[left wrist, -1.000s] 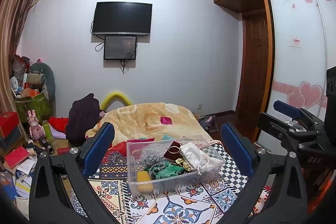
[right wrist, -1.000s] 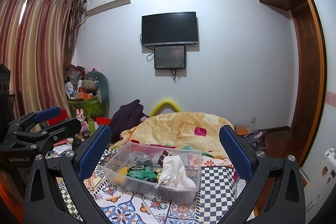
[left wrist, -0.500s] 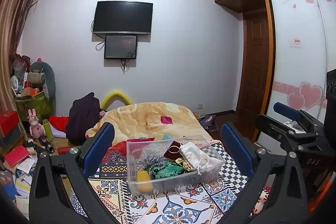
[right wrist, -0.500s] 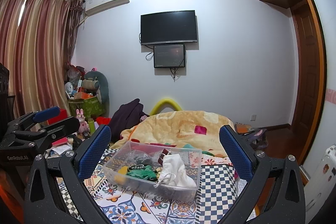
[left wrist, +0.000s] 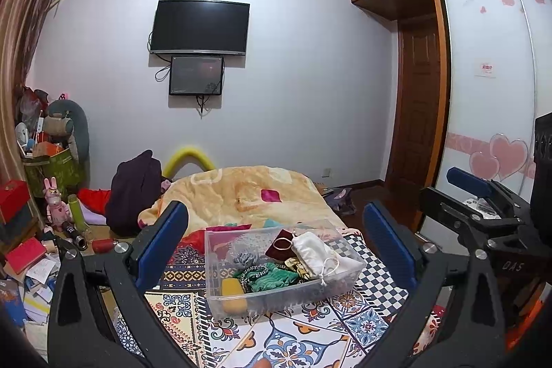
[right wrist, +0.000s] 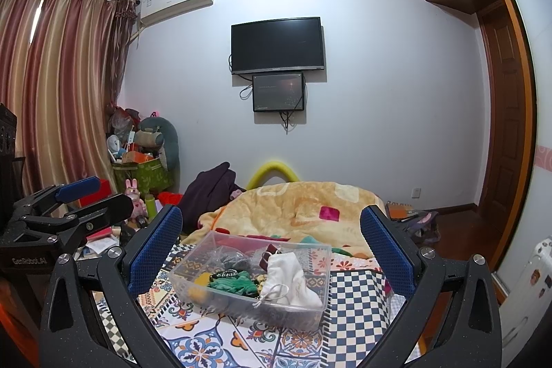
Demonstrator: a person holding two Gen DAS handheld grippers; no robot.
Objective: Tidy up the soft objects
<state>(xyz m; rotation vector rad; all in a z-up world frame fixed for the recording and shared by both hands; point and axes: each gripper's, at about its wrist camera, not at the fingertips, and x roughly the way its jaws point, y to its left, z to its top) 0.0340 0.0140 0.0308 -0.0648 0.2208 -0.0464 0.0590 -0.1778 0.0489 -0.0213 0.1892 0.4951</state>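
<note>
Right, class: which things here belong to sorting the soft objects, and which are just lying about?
Belongs to the job:
- clear plastic box
- white drawstring pouch
- green knitted piece
- left hand-held gripper, open
- right hand-held gripper, open

Just lying about:
- wall television
- pink rabbit toy
- dark jacket

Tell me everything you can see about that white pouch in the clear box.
The white pouch looks like soft cloth, closed by a pale drawstring knotted at its near end. It lies slumped on its side at the right end of the clear plastic box, resting on other small items, beside a green fabric piece. No gripper touches it.
</note>
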